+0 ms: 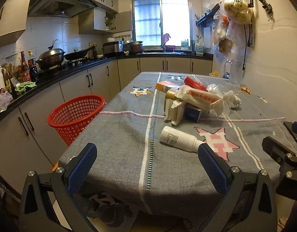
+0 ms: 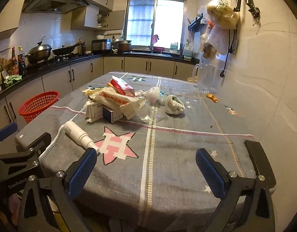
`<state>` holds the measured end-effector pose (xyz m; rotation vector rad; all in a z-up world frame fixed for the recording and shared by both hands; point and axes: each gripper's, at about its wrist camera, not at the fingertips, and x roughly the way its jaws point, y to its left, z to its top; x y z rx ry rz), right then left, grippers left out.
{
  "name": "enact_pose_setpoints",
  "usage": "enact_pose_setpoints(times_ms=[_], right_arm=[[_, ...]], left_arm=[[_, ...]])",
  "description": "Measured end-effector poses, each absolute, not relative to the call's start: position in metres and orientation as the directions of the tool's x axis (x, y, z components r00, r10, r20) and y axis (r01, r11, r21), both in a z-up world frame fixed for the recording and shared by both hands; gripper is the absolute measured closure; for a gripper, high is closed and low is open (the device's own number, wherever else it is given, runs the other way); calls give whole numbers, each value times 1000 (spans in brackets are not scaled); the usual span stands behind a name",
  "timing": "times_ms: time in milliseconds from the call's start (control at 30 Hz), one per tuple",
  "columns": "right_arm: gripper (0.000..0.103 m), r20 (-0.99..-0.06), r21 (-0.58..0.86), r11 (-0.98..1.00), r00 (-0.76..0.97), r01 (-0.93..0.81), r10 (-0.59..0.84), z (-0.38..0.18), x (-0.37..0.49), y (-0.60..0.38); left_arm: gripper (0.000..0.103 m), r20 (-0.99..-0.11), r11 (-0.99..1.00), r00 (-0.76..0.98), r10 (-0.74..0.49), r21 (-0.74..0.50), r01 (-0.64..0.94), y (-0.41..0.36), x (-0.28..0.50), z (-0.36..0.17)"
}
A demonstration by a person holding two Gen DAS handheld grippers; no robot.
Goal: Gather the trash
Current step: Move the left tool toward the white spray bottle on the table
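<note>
A white bottle (image 1: 178, 139) lies on its side on the grey tablecloth (image 1: 119, 164), just beyond my left gripper's right finger; it also shows in the right wrist view (image 2: 76, 133). Behind it is a heap of trash (image 1: 195, 100): cartons, a red box, a printed plastic wrapper and crumpled bags, also in the right wrist view (image 2: 117, 102). A red mesh basket (image 1: 75, 116) stands off the table's left edge, also in the right wrist view (image 2: 39, 105). My left gripper (image 1: 148, 166) is open and empty. My right gripper (image 2: 146, 170) is open and empty over the near table edge.
A clear glass pitcher (image 2: 206, 77) stands at the table's far right by the wall. Orange scraps (image 2: 212, 97) lie near it. Plastic bags (image 1: 233, 17) hang on the right wall. The kitchen counter (image 1: 51, 75) with pots and bottles runs along the left.
</note>
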<state>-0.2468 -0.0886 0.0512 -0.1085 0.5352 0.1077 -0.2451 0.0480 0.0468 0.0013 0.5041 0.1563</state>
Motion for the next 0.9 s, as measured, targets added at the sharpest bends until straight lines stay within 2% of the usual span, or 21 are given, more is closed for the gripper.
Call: enact_pose_setpoints(times_ms=[500,900], right_arm=[[0,-450,-92,990,891,-110,57,69,-286,-90],[0,-472,-96,990,880,-108,50,63,-293,-88]], left_arm=[[0,-423,994,899,112,32,-109,36,-280,62],[0,-415,995,904,104,32,-99,38,-290,62]])
